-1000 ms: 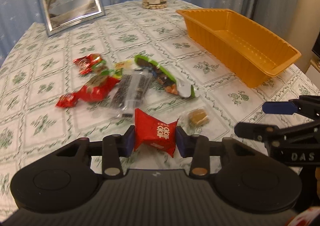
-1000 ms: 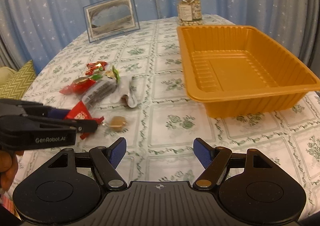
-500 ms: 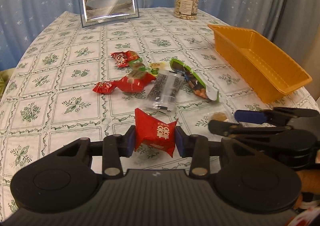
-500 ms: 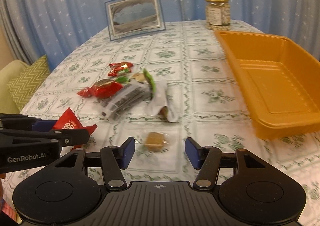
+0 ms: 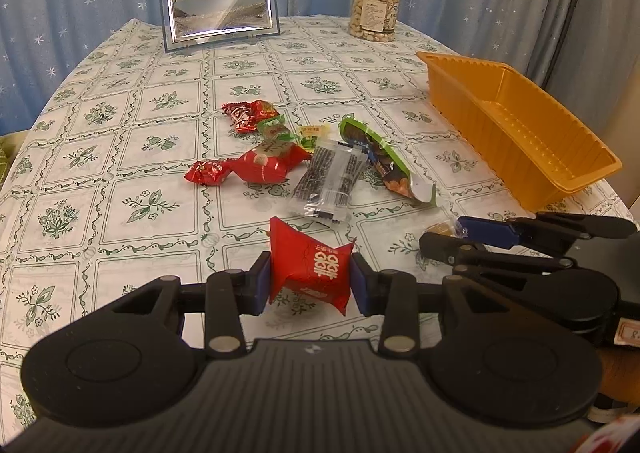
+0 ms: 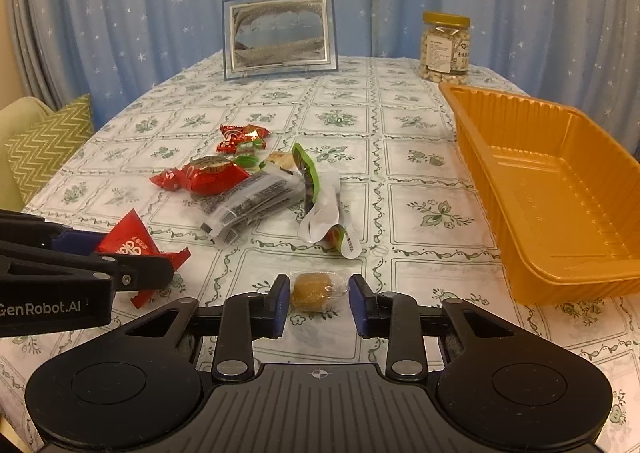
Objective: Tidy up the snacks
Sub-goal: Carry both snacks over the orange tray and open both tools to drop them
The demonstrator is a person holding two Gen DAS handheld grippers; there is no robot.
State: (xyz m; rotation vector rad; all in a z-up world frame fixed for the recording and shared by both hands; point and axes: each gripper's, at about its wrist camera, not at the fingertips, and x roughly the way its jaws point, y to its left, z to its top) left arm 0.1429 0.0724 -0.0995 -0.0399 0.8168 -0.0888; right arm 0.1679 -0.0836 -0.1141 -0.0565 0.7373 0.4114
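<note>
We see the red snack packet point(image 5: 310, 268) clamped between the blue pads of the left gripper point(image 5: 311, 280), lifted clear of the table point(image 5: 132, 141) near its front edge. Beside it, the right gripper point(image 6: 318, 300) has just been closing its jaws around a small brown sweet in clear wrap point(image 6: 314, 290) that lies on the cloth; the left pad looks to be at the wrapper, while a gap shows before the right pad, so we cannot tell whether it is truly pinched. Farther out lies the loose pile of snacks: a large red candy point(image 5: 266, 164), a clear packet with dark print point(image 5: 330, 183), a green-edged pouch point(image 5: 384, 163) and a small red wrapper point(image 5: 248, 115). To the right stands the orange tray point(image 6: 540, 189), with nothing in it. At the far edge stand a picture frame point(image 6: 279, 36) and a jar of nuts point(image 6: 444, 47).
</note>
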